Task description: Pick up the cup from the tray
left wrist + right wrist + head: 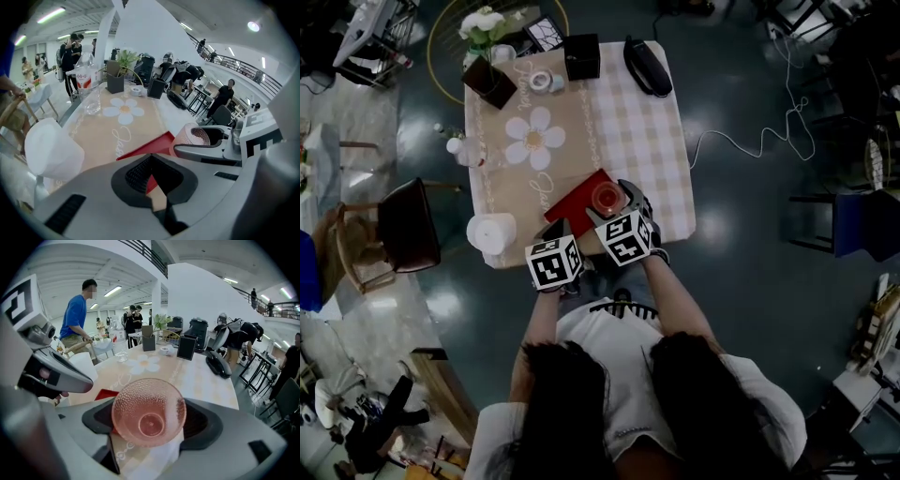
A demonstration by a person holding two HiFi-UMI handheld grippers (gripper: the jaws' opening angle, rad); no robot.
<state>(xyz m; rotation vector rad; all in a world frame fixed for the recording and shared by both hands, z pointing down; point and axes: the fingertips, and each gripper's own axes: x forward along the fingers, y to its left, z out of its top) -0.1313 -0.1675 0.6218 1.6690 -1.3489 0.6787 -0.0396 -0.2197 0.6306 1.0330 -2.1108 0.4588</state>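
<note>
No legible writing: cursive script on the desk (649,127) runner and the water bottle (85,77) label too blurred to read. Pink dimpled cup (606,197) upright on the red tray (577,202), between the wide-apart jaws of the right hand-held gripper (149,420). Left hand-held gripper (150,157) closed, at the tray's near corner.

cup (149,418): pink, clear, dimpled | tray (581,199): red | tablecloth (642,131): pale check | runner (567,112): tan w/ white daisy
</note>
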